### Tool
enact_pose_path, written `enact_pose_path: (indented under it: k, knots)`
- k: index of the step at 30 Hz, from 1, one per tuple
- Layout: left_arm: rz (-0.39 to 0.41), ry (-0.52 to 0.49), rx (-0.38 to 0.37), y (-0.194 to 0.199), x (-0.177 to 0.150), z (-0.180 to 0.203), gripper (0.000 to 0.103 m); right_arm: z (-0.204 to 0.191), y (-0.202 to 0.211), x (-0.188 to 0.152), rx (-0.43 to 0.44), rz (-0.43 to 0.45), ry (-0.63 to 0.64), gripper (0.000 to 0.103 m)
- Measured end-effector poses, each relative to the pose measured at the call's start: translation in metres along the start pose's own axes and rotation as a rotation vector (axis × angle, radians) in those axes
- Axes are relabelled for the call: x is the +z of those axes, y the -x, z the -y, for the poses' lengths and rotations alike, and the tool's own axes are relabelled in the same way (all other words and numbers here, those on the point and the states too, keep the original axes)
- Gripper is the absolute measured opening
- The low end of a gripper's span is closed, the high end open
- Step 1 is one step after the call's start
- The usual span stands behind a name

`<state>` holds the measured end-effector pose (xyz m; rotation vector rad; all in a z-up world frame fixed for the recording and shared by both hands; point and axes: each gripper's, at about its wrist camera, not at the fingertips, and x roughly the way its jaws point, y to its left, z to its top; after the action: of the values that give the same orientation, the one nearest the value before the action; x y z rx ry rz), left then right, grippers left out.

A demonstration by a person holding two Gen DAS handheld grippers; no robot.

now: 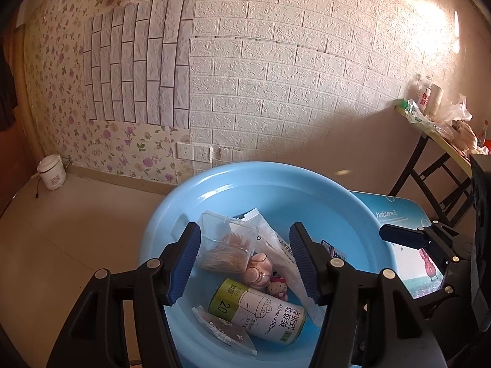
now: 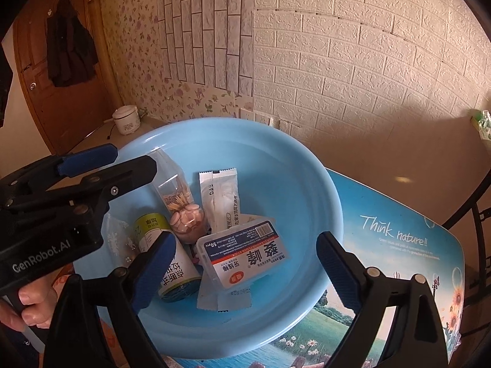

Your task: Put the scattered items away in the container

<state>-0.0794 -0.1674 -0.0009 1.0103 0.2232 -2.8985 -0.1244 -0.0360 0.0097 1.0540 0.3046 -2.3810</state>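
Both grippers are held over the blue basin, where the items are gathered. The right gripper is spread wide and empty; the floss-pick box, long axis slanting lower left to upper right, lies directly between its jaws. The left gripper is partly open, holding nothing.

A white rice cooker sits on the floor by the floral wall, near two wall sockets. A dark coat hangs on the wooden door. A folding table holds bags and bottles.
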Motion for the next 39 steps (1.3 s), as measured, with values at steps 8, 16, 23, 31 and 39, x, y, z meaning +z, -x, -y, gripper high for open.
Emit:
enact_pose_path:
  k: [8,16,23,31,39]
  knots:
    - [0.024,-0.013,0.007,0.016,0.007,0.007,0.061,0.004,0.021,-0.001,-0.002,0.035,-0.044,0.094]
    - [0.051,-0.043,-0.004,0.036,0.01,0.029,0.063,0.02,0.052,-0.009,-0.014,0.072,-0.094,0.094]
    - [0.064,-0.088,-0.032,0.053,0.008,0.063,0.069,0.053,0.087,-0.03,-0.055,0.1,-0.183,0.094]
    - [0.08,-0.134,-0.065,0.075,0.005,0.105,0.077,0.085,0.128,-0.053,-0.098,0.127,-0.252,0.094]
    - [0.067,-0.165,-0.076,0.087,0.0,0.138,0.083,0.102,0.162,-0.067,-0.135,0.157,-0.297,0.095]
